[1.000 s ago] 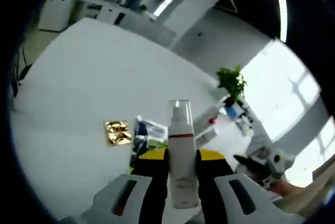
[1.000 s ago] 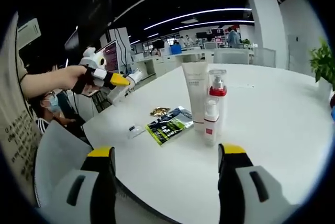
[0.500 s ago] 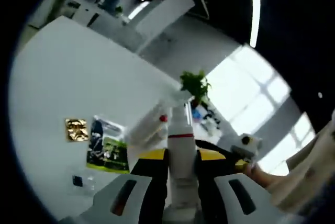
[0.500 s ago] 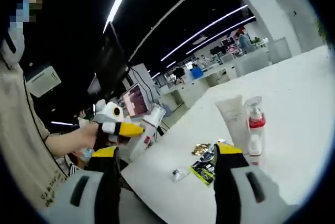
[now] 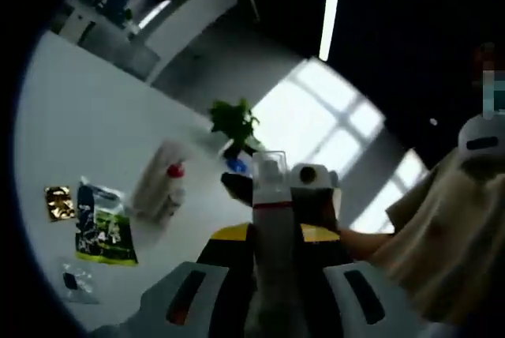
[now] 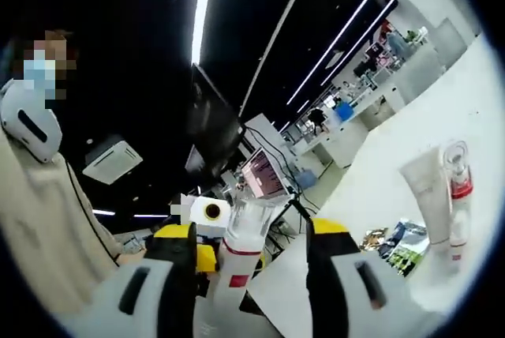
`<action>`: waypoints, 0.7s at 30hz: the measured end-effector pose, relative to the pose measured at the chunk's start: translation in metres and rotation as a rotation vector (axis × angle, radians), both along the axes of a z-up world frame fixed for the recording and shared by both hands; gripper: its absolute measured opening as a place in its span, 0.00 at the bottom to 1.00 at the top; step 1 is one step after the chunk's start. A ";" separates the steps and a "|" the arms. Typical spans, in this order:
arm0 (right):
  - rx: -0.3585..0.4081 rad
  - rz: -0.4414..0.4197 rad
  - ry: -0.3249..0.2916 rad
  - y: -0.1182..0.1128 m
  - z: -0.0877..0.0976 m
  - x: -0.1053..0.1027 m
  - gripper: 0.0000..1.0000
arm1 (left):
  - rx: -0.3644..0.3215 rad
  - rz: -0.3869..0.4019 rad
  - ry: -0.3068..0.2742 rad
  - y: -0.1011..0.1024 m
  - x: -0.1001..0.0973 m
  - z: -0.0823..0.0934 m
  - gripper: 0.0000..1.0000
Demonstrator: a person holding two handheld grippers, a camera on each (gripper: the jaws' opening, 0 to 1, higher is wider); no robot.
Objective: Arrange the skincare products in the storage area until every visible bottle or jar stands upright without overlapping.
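Two hand-held grippers meet in mid-air, above and off the edge of the white surface. The left hand-held gripper pinches a white pump bottle with a clear cap and a red band, its jaws pressed to the bottle's sides. In the right gripper view the same bottle stands between the jaws of the right hand-held gripper, which are spread wide to either side of it; whether they touch it I cannot tell.

On the surface, well apart from the held bottle, a white tube stands with a red-collared pump bottle just beside it, both upright in the right gripper view, tube and pump bottle close together. Nearer the surface's edge lie a green-and-black sachet, a gold foil packet beside it, and a small clear packet. A potted plant sits at the far edge.
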State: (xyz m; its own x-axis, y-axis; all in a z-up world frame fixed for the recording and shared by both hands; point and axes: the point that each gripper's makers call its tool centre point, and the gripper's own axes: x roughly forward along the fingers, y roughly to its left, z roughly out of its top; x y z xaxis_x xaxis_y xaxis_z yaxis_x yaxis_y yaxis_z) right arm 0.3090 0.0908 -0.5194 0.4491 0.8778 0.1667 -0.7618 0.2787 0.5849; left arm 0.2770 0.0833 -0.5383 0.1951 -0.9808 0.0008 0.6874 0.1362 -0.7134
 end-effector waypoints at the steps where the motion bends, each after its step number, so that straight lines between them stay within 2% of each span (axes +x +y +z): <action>1: -0.003 0.010 0.002 0.001 -0.001 -0.002 0.49 | -0.006 -0.007 0.001 -0.001 -0.001 0.001 0.17; 9: 0.018 0.065 0.037 0.004 -0.002 -0.013 0.25 | -0.024 -0.052 0.033 -0.007 -0.010 -0.002 0.18; 13: 0.016 0.030 0.047 0.001 -0.003 -0.012 0.24 | -0.029 -0.046 0.034 -0.008 -0.009 -0.002 0.18; 14: 0.009 0.019 0.047 0.000 -0.003 -0.012 0.24 | -0.016 -0.046 0.020 -0.010 -0.009 -0.003 0.18; 17: -0.087 -0.068 0.019 -0.006 -0.011 -0.003 0.21 | 0.113 0.007 -0.084 -0.010 0.002 -0.018 0.18; 18: -0.162 -0.107 0.030 -0.009 -0.019 0.000 0.21 | 0.170 0.040 -0.127 -0.009 0.008 -0.023 0.19; 21: -0.271 -0.202 0.010 -0.013 -0.023 0.009 0.20 | 0.273 0.098 -0.210 -0.009 0.017 -0.031 0.22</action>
